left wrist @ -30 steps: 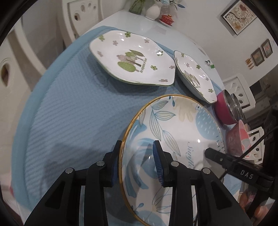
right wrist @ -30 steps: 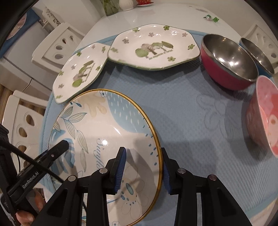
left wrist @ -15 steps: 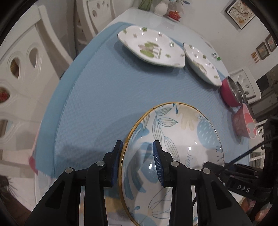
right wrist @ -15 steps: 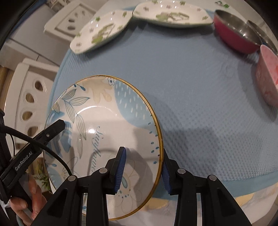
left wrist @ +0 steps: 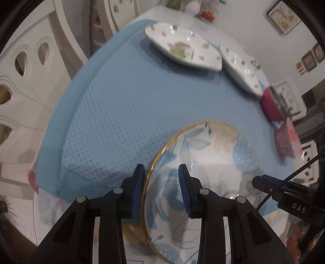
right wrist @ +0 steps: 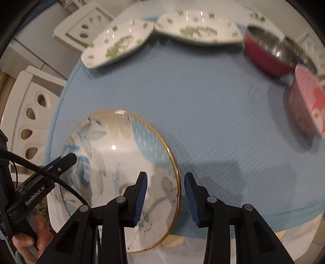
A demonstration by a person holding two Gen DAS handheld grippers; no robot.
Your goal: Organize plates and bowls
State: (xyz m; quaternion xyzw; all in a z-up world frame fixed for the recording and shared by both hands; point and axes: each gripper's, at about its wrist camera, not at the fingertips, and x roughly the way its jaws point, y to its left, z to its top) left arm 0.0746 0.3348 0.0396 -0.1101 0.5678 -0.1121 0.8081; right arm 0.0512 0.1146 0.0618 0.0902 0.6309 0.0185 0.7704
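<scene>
A large round plate (left wrist: pixel 213 172) with a gold rim and blue leaf pattern hangs over the near edge of the blue mat (left wrist: pixel 132 101). My left gripper (left wrist: pixel 161 188) is shut on its left rim. In the right wrist view, my right gripper (right wrist: pixel 165 190) is shut on the right rim of the same plate (right wrist: pixel 113 154). Two white plates with green tree prints (right wrist: pixel 117 42) (right wrist: pixel 197 28) lie side by side at the far edge. A red steel-lined bowl (right wrist: pixel 268 52) and a pink bowl (right wrist: pixel 306 105) stand at the right.
A second steel bowl (right wrist: pixel 300 52) sits behind the red one. White chairs (left wrist: pixel 30 81) (right wrist: pixel 26 121) stand close along the table's left side. A hand (right wrist: pixel 38 237) grips the left tool's handle. Small ornaments (left wrist: pixel 207 12) stand at the table's far end.
Both grippers have carried the plate back toward the near edge of the table. The white plates and bowls now look farther away. Neither grip has changed.
</scene>
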